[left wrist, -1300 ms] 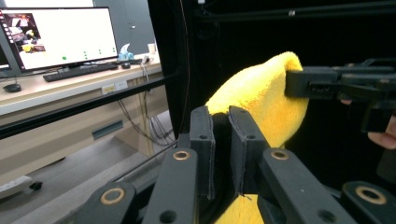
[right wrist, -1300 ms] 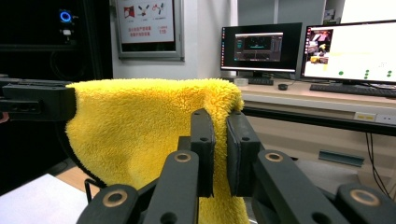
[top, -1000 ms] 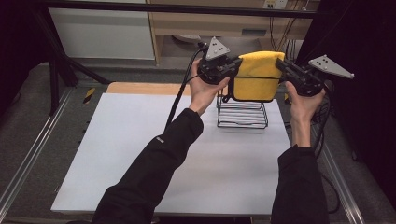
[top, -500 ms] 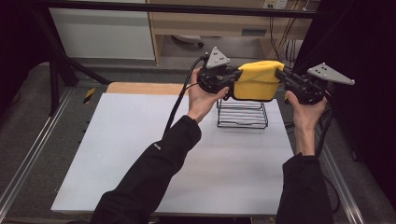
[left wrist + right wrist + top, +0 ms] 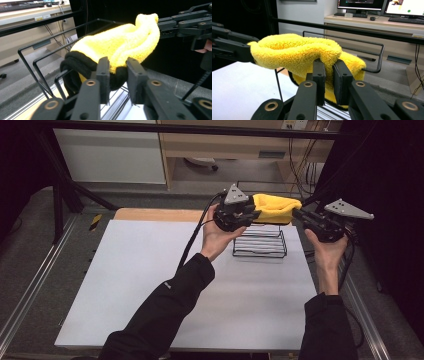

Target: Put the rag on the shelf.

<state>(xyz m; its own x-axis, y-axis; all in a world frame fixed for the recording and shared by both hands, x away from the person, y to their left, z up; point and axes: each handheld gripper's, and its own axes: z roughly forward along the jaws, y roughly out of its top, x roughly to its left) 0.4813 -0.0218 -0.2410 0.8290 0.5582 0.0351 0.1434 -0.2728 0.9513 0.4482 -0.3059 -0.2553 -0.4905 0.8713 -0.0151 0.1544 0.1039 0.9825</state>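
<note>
A fluffy yellow cloth [image 5: 274, 206] with a black hem lies across the top of a black wire rack [image 5: 260, 247] at the table's far side. My left gripper [image 5: 252, 213] is at its left end. In the left gripper view the jaws [image 5: 118, 68] have just been opening, and the black hem [image 5: 75, 65] sits loosely between them. My right gripper [image 5: 298, 215] is at the cloth's right end. In the right gripper view it [image 5: 329, 67] is shut on a fold of the yellow cloth [image 5: 297, 52]. The rack's bars [image 5: 378, 50] run behind the cloth.
The rack stands on a white table [image 5: 150, 285] with a wooden strip [image 5: 150, 214] along its far edge. Metal rails [image 5: 30, 290] run along both sides. A desk with monitors [image 5: 362, 5] stands behind. Cables [image 5: 192, 245] trail from the left gripper over the table.
Both hands have come down, bringing the cloth from hanging in front of the rack to lying flat over its top bars. The left jaws stand wider apart than before.
</note>
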